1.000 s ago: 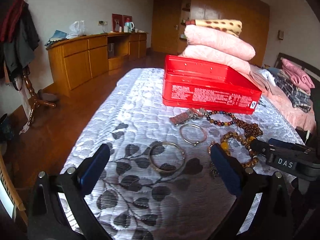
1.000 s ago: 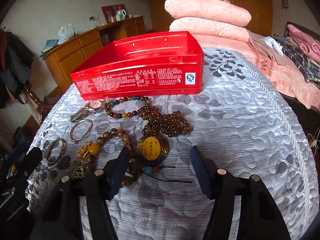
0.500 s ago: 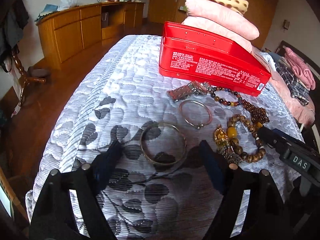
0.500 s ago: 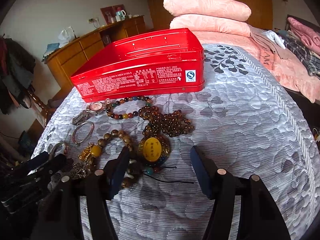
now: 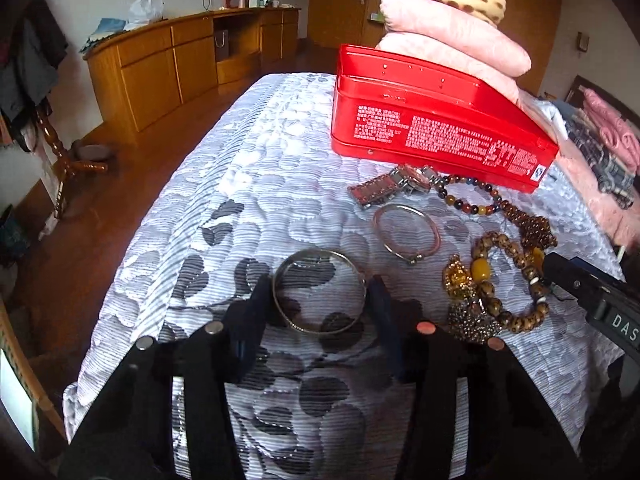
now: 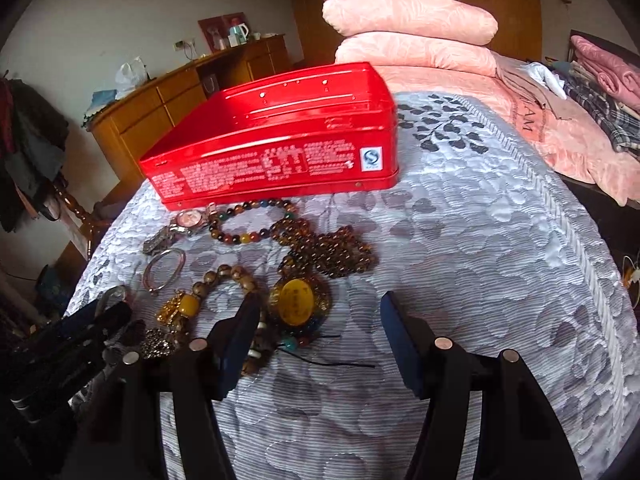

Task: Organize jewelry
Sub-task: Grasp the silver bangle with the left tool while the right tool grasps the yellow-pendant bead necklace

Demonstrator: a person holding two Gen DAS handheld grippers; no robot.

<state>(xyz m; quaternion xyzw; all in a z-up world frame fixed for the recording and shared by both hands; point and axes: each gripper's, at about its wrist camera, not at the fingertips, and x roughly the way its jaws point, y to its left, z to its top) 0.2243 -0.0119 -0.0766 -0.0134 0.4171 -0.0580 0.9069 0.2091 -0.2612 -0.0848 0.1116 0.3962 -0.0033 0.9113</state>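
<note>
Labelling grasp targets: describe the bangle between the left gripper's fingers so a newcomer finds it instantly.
Start at the open red tin box on the grey leaf-patterned bedspread; jewellery lies in front of it. Nearest the camera is a large plain silver metal bangle, framed by the closing left gripper. It is wider than the thin pinkish clasp bangle and has no beads.
</note>
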